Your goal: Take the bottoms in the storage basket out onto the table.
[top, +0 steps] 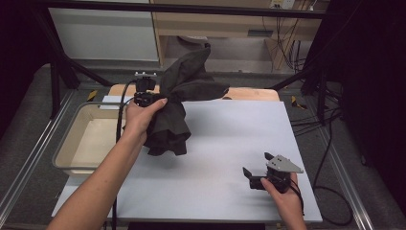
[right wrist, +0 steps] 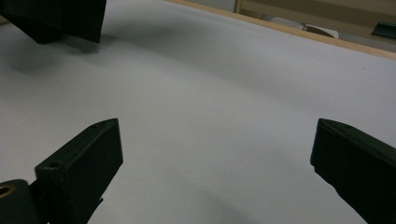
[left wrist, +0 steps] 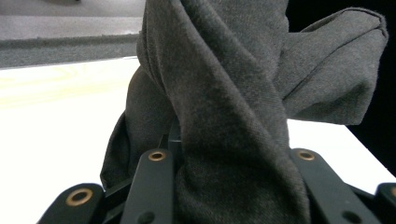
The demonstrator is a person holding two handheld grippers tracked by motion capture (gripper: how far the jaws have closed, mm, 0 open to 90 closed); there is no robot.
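**While the left side holds the cloth up, the right one just waits**

While the left gripper (top: 160, 98) has its jaws clamped tight on a bunched fold of the dark grey cloth (top: 174, 108), the fabric hangs off it over the far left part of the white table (top: 230, 158), lower end drooping near the surface. Looks to me like the lift-and-carry step. The clear bin (top: 64, 148) sits just beside the table's left edge, so my guess is it's either going in there or getting spread flat. Next move needs a steady hold and room for the dangling end.

The right gripper (top: 254, 173) rests near the front right corner, jaws wide apart, nothing between them.

High view gives the whole layout. Left gripper view gets the pinch up close: cloth (left wrist: 233, 116) twisted between the jaws. Right gripper view has bare table (right wrist: 224, 93).
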